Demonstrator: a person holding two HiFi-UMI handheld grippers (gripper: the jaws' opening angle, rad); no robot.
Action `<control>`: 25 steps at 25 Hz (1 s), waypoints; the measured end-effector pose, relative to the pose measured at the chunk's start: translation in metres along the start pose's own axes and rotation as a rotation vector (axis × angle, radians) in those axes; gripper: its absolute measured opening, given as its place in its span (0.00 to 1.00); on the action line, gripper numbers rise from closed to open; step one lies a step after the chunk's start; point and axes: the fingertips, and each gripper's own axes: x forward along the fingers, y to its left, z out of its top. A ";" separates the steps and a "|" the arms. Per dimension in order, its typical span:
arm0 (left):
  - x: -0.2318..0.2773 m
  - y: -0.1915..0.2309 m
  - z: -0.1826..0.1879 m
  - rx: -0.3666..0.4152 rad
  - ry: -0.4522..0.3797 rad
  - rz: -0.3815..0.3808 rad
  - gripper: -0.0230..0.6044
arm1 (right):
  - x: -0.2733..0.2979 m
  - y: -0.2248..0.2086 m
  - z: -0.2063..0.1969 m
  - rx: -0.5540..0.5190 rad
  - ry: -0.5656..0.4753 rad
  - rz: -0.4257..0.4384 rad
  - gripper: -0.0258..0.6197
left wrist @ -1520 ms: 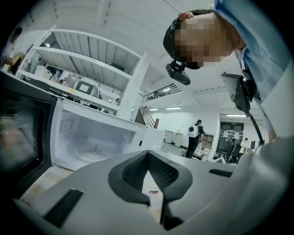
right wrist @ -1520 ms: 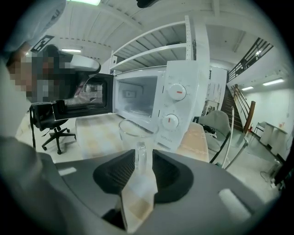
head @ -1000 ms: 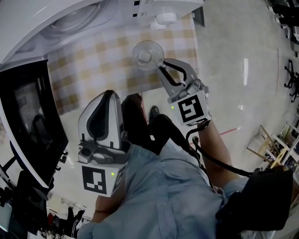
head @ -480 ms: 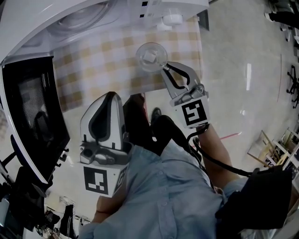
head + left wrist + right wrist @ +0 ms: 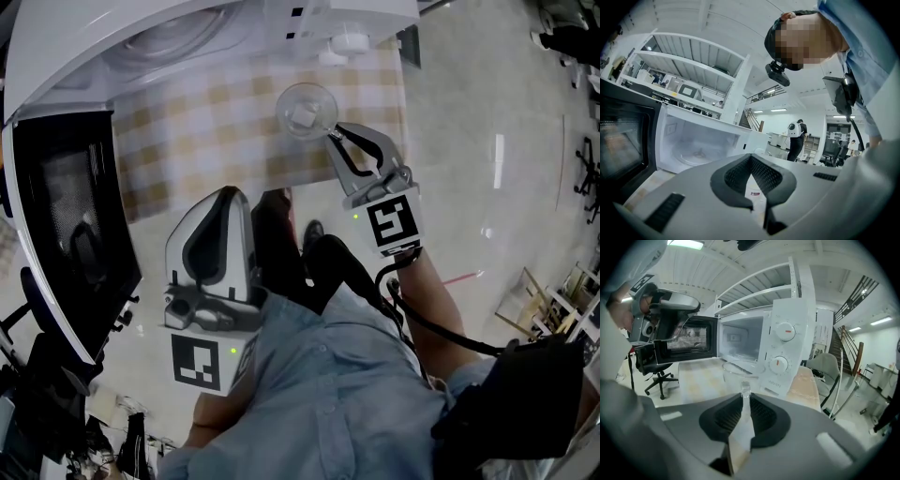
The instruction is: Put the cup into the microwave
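From my remote seat I see a glossy pale grey floor (image 5: 487, 141) throwing back the ceiling light, and a table under a beige-and-white checked cloth (image 5: 187, 131). White metal shelving (image 5: 689, 60) rises above it. Farther off are a staircase with dark railings (image 5: 843, 345), a black wheeled office chair (image 5: 660, 377) and long ceiling strip lights (image 5: 779, 110).

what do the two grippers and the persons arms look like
The left gripper and right gripper have pale grey shells with black ribbed pads. Each carries a white cube printed with black square markers, plus a small green light. A black cable trails from the right one. The person wears a light blue shirt.
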 end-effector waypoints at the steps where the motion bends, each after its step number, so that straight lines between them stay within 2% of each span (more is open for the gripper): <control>1: 0.000 0.001 0.001 0.002 -0.006 0.003 0.04 | 0.000 -0.001 0.000 -0.005 0.009 -0.001 0.11; 7: -0.002 0.004 -0.004 -0.004 0.013 0.011 0.04 | 0.001 -0.005 -0.006 -0.024 0.096 0.015 0.12; 12: 0.001 0.006 -0.004 -0.020 0.020 0.008 0.04 | 0.003 -0.006 -0.008 -0.016 0.200 0.060 0.12; 15: 0.004 0.009 -0.005 -0.023 0.025 0.012 0.04 | 0.005 -0.006 -0.012 -0.015 0.281 0.117 0.13; 17: 0.006 0.010 -0.004 -0.027 0.029 0.010 0.04 | 0.006 -0.004 -0.015 -0.029 0.340 0.157 0.27; 21: 0.011 0.016 -0.003 -0.030 0.037 0.013 0.04 | 0.013 -0.002 -0.018 -0.071 0.395 0.163 0.23; 25: 0.014 0.019 -0.003 -0.042 0.047 0.012 0.04 | 0.019 0.002 -0.026 -0.143 0.458 0.166 0.15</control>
